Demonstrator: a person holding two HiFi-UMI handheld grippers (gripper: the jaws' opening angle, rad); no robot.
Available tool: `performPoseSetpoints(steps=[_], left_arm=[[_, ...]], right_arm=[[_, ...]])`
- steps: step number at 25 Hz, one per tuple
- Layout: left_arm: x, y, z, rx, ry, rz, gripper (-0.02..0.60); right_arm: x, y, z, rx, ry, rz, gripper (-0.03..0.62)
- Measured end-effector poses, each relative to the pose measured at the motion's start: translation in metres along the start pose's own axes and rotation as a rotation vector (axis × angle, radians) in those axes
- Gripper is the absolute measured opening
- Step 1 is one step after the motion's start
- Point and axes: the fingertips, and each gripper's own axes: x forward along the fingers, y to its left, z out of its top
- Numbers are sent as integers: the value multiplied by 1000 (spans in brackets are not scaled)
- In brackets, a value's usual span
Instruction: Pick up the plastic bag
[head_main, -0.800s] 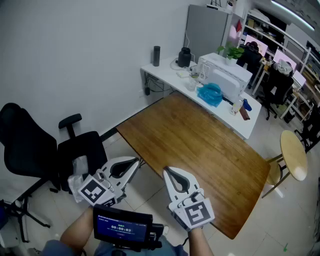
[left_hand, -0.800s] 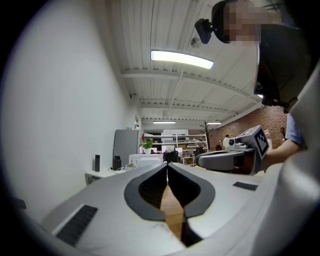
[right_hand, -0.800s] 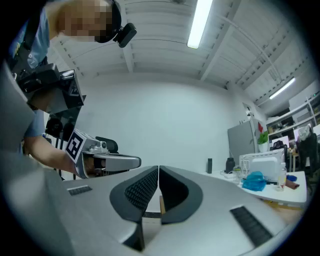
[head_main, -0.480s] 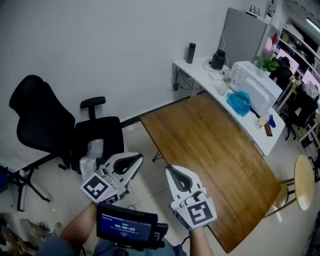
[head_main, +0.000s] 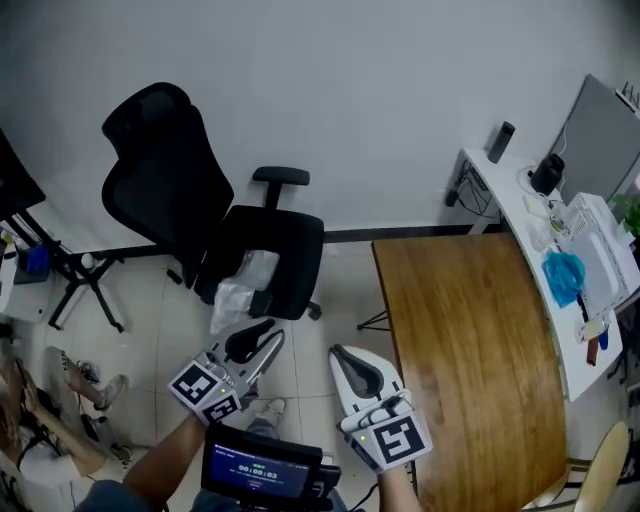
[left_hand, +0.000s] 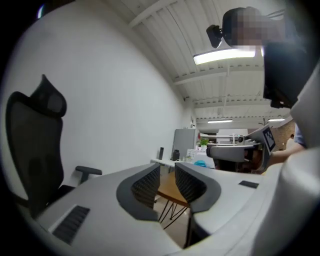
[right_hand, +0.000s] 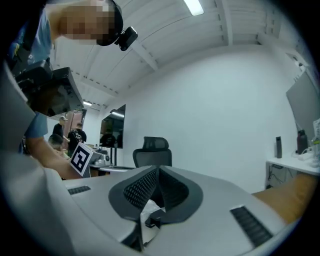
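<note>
A crumpled clear plastic bag (head_main: 243, 285) lies on the seat of a black office chair (head_main: 280, 245), hanging over the seat's front left edge. My left gripper (head_main: 268, 336) hovers over the tiled floor just below the chair, a short way from the bag. Its jaws stand apart with nothing between them, as the left gripper view (left_hand: 167, 169) also shows. My right gripper (head_main: 338, 352) is held to the right of it, near the wooden table's corner. In the right gripper view (right_hand: 158, 171) its tips meet, with nothing held.
A wooden table (head_main: 470, 340) fills the right side. Behind it a white desk (head_main: 525, 215) carries a printer, bottles and a blue bag (head_main: 563, 275). The chair's tall backrest (head_main: 160, 165) stands near the wall. A person's shoes (head_main: 92, 385) and a stand are at the left.
The view has swung left: the chair with the bag has come from the left edge to the middle, and the table has gone to the right. Both grippers keep their spots.
</note>
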Motion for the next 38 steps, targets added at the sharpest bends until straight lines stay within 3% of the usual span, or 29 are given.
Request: performPoseSetpoints(steps=[2, 6, 12, 21, 26, 29, 32, 36, 37, 38], left_arm=[[-22, 34, -18, -21, 1, 89, 126], [-56, 96, -53, -86, 41, 187, 164], [-96, 187, -125, -142, 206, 239, 187], [-117, 286, -238, -189, 459, 182, 198], [-105, 317, -284, -243, 511, 113, 201], [-98, 317, -305, -290, 543, 1, 229], [-90, 315, -314, -334, 540, -88, 229], [-78, 317, -322, -365, 530, -139, 232], [-77, 315, -324, -372, 535, -163, 225], [-77, 312, -324, -380, 537, -185, 79]], right_arm=[[18, 13, -5, 10, 5, 56, 28], [53, 36, -17, 25, -1, 125, 28], [106, 61, -32, 42, -32, 175, 29], [195, 87, -83, 50, 59, 206, 34], [253, 107, -105, 39, 61, 262, 34], [273, 116, -121, 38, 82, 286, 34], [287, 115, -139, 56, 114, 285, 34], [296, 108, -155, 92, 132, 264, 34], [296, 106, -158, 96, 138, 259, 34], [296, 104, -161, 100, 145, 252, 34]])
